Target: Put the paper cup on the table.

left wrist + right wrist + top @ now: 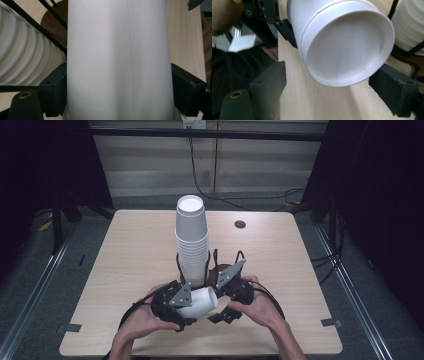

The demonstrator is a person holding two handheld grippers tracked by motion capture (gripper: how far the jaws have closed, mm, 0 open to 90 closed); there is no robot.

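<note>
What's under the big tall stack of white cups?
The stack of cups stands in a black wire holder on a dark round base, which rests on the table. The cups cover most of the base, and the bottom cup's foot is hidden.

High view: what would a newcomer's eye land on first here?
The tall stack of white paper cups, upright in a black wire holder at mid-table. In front of it the left gripper clamps a single white cup on its side, its base facing the open right gripper.
</note>
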